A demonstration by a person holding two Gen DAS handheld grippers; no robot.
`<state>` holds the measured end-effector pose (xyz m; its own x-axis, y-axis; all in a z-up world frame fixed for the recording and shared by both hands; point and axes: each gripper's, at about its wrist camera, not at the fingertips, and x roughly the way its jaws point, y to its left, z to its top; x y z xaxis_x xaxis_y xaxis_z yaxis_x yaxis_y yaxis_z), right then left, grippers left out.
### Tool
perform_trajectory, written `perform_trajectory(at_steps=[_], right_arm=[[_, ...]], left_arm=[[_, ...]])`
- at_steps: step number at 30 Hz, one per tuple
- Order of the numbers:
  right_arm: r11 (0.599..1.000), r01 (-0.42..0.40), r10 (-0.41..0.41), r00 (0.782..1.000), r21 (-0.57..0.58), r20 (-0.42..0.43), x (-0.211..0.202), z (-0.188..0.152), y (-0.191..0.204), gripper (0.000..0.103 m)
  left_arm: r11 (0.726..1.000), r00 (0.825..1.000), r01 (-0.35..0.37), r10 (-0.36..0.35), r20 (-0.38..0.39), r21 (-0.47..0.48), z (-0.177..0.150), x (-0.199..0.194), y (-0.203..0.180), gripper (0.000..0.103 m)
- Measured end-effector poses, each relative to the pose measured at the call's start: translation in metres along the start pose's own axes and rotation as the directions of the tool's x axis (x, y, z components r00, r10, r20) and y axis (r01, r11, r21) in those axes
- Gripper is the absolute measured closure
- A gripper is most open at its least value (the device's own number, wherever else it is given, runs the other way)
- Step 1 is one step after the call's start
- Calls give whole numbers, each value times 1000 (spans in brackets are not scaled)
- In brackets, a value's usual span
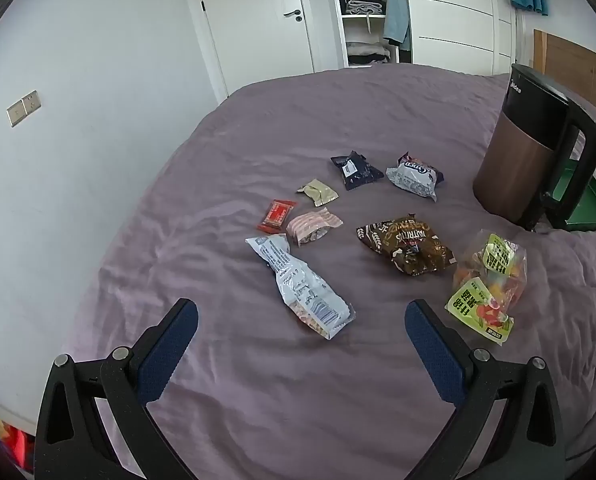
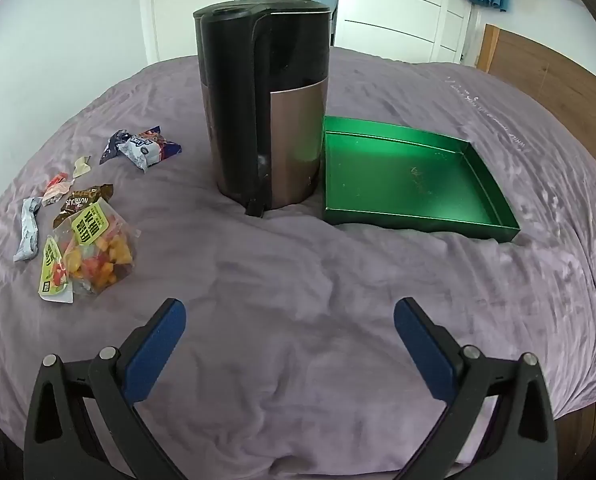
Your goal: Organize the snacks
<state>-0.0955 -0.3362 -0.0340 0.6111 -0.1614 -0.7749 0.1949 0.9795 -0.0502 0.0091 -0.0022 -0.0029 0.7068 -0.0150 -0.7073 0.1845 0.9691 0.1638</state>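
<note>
Several snack packs lie scattered on a purple bedspread. A silver-white packet lies just beyond my left gripper, which stands open and holds nothing. Farther off are a brown bag, a yellow-green fruit candy bag, a red bar, a pink pack, a tan sachet, a dark blue pack and a white cookie pack. My right gripper is open over bare bedspread. A green tray lies ahead to the right; the candy bag lies to the left.
A tall copper and black kettle stands upright on the bed against the green tray's left side. A white wall runs along the bed's left. A door, an open wardrobe and a wooden headboard lie beyond.
</note>
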Motion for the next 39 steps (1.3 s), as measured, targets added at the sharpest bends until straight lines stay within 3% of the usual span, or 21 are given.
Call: perform_trajectory(at_steps=[39], right_arm=[[1000, 6, -6, 1000, 5, 9, -3, -2, 4, 0]], left_arm=[[1000, 999, 21, -21, -26, -13, -4, 3, 3, 1]])
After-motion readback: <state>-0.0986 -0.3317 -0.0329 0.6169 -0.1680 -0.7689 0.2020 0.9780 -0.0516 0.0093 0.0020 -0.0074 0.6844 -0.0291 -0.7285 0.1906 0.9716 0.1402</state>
